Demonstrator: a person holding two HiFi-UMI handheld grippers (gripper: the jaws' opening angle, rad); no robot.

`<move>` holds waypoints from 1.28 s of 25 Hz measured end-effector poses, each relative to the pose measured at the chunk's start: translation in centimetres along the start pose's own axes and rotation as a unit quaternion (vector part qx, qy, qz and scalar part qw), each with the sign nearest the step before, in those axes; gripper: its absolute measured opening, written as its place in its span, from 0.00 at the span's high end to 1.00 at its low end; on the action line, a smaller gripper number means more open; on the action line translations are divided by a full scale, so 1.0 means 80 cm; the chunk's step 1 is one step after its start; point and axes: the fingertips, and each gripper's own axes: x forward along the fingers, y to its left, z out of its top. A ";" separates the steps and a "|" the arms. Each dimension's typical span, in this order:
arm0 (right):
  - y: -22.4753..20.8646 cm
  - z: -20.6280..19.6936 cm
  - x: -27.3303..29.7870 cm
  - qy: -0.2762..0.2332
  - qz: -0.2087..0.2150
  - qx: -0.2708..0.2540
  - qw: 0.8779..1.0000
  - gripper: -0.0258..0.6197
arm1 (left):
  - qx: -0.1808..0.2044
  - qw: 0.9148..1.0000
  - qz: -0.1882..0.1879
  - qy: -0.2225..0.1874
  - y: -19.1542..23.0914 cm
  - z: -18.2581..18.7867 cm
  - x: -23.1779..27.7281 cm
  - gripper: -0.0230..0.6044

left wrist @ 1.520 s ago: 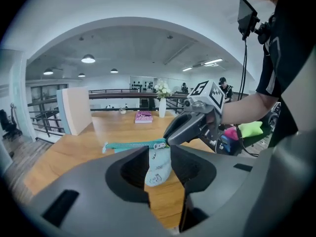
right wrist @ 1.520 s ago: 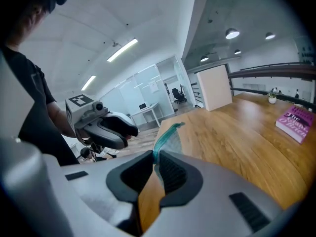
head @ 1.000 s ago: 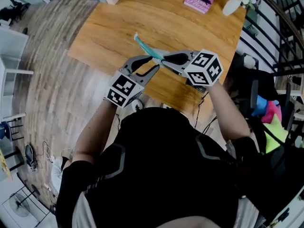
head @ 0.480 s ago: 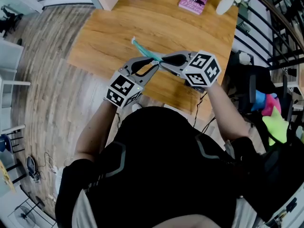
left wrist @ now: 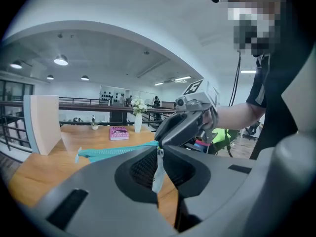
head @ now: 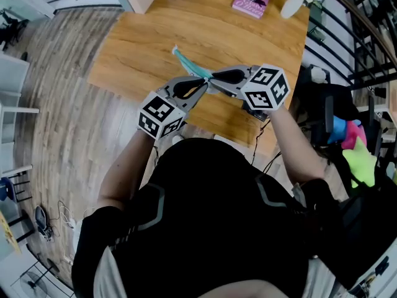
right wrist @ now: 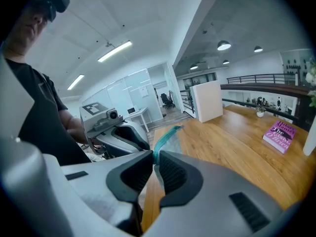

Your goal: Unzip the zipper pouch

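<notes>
Right gripper [right wrist: 155, 156] tight on teal zipper pouch [right wrist: 164, 138]

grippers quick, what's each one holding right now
left gripper: jaws closing on the zipper pull
right gripper: closed, holding the teal pouch

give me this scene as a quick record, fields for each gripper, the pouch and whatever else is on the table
left gripper: jaws closing, zipper pull between them
right gripper: shut on one end of the teal pouch
pouch: held between both grippers over the wooden table
also on table: pink book, white vase with flowers, both at the far end
</notes>
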 end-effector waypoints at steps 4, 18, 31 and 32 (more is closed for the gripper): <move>0.004 0.001 0.000 0.002 -0.001 -0.001 1.000 0.88 | -0.002 1.000 0.015 0.000 0.006 -0.001 -0.006 0.88; 0.003 0.001 0.001 0.024 0.002 -0.019 1.000 0.89 | -0.054 0.998 0.022 0.014 0.022 0.001 -0.004 0.91; -0.002 -0.026 0.004 0.062 0.003 -0.035 0.997 0.89 | -0.099 0.993 0.045 0.037 0.059 -0.025 -0.028 0.92; -0.002 -0.024 0.006 0.060 0.001 -0.035 0.998 0.89 | -0.096 0.993 0.048 0.038 0.061 -0.025 -0.029 0.92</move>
